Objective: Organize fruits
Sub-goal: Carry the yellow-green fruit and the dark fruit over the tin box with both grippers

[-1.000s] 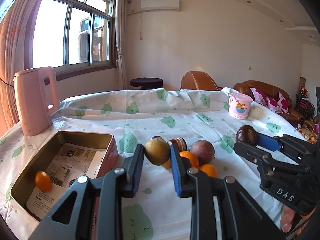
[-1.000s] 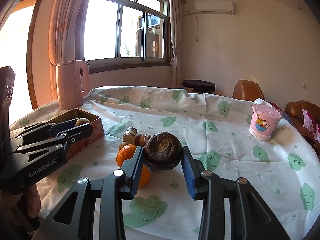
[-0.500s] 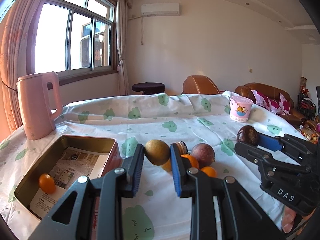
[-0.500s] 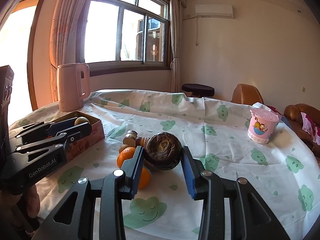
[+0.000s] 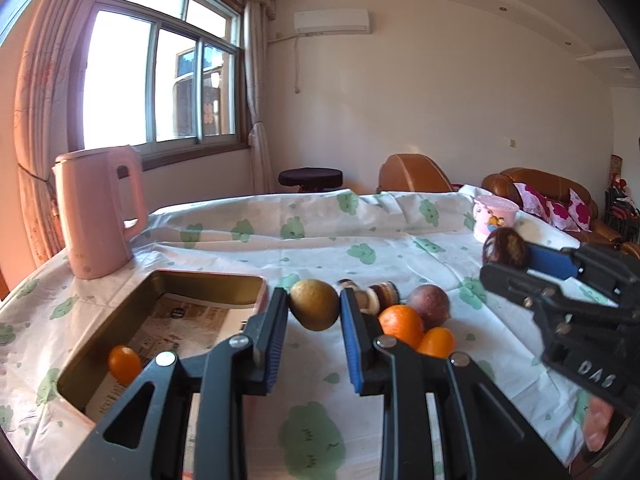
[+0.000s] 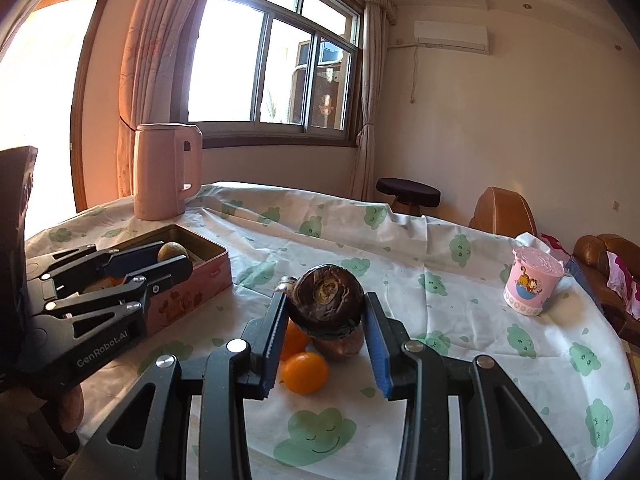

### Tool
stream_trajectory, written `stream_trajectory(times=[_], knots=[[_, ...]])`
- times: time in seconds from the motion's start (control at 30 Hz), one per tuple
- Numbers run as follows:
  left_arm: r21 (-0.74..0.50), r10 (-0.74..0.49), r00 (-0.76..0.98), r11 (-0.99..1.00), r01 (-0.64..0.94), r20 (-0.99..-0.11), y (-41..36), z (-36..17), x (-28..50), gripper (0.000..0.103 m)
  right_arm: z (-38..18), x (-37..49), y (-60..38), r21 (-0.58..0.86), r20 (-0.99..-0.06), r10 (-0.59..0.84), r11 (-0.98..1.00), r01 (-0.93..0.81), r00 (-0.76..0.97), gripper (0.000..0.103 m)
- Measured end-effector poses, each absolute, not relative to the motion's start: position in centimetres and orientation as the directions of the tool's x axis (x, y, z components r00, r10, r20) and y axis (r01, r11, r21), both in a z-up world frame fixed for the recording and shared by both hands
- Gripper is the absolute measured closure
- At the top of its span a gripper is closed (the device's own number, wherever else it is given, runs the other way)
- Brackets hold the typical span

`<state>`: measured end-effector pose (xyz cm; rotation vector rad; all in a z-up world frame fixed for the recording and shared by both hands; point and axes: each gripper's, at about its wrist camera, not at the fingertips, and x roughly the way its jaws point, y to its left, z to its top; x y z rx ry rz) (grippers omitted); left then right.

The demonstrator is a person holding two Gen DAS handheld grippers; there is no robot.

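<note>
My left gripper [image 5: 314, 308] is shut on a yellow-green round fruit [image 5: 314, 304], held above the table beside the metal tin [image 5: 120, 320]. The tin holds one small orange fruit [image 5: 124, 364] on newspaper. My right gripper [image 6: 326, 312] is shut on a dark brown wrinkled fruit [image 6: 326, 300], held above the fruit pile. On the cloth lie an orange [image 5: 400, 320], a small orange fruit [image 5: 436, 342], a purple-brown fruit [image 5: 428, 304] and a brown-and-white striped thing [image 5: 380, 298]. In the right wrist view the left gripper [image 6: 168, 258] hovers over the tin [image 6: 200, 280].
A pink kettle [image 5: 96, 208] stands behind the tin at the back left. A pink cartoon cup [image 5: 494, 218] stands at the far right of the table [image 5: 320, 240]. Sofas and a stool lie beyond the table.
Both grippers have lifted a little and kept hold of their fruits. The view has shifted so the tin and pile sit lower and closer.
</note>
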<state>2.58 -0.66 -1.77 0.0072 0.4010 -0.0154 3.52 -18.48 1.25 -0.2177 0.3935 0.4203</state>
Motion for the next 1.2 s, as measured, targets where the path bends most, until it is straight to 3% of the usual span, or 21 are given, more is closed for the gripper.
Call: stream_trajectory(times=[0.57, 1.2], knots=[[-0.011, 0.152, 0.877, 0.984, -0.177, -0.456, 10.0, -1.6, 2.0, 0.075, 4.5, 4.9, -9.0, -0.121, -0.442, 0.515, 0.778, -0.617, 0.735, 0.063], [-0.014, 0.196, 0.808, 0.97, -0.244, -0.555, 14.2, -4.0, 2.7, 0.075, -1.2, 4.8, -1.4, -0.077, -0.592, 0.562, 0.675, -0.734, 0.578, 0.063]])
